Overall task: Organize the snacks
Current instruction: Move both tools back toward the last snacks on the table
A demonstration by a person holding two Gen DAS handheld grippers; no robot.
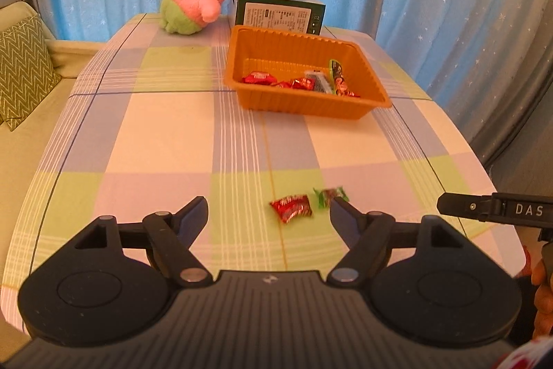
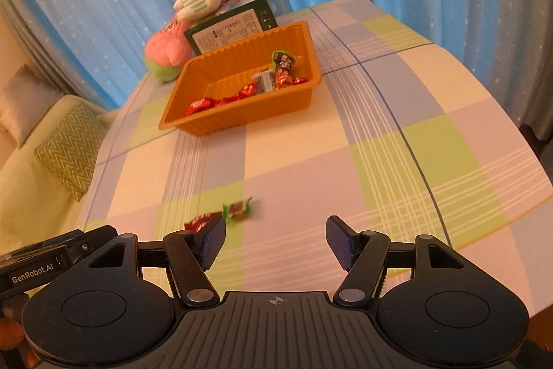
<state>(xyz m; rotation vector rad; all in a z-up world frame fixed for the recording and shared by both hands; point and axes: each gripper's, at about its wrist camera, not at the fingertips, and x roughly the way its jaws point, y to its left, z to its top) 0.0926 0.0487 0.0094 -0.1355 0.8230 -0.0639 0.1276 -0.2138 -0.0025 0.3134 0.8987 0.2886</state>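
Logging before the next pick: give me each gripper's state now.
Left gripper: open, holding nothing; the red candy lies on the tablecloth between its fingers.
Right gripper: open, holding nothing.

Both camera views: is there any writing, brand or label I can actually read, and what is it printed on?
"DAS": on the black body of the right gripper as it shows at the edge of the left wrist view; cut off.
"GenRobot.AI": on the left gripper body, low left in the right wrist view.
Green box label: dense print, too small to read.
Snack wrappers in the orange tray and on the tablecloth: blurred, unreadable.
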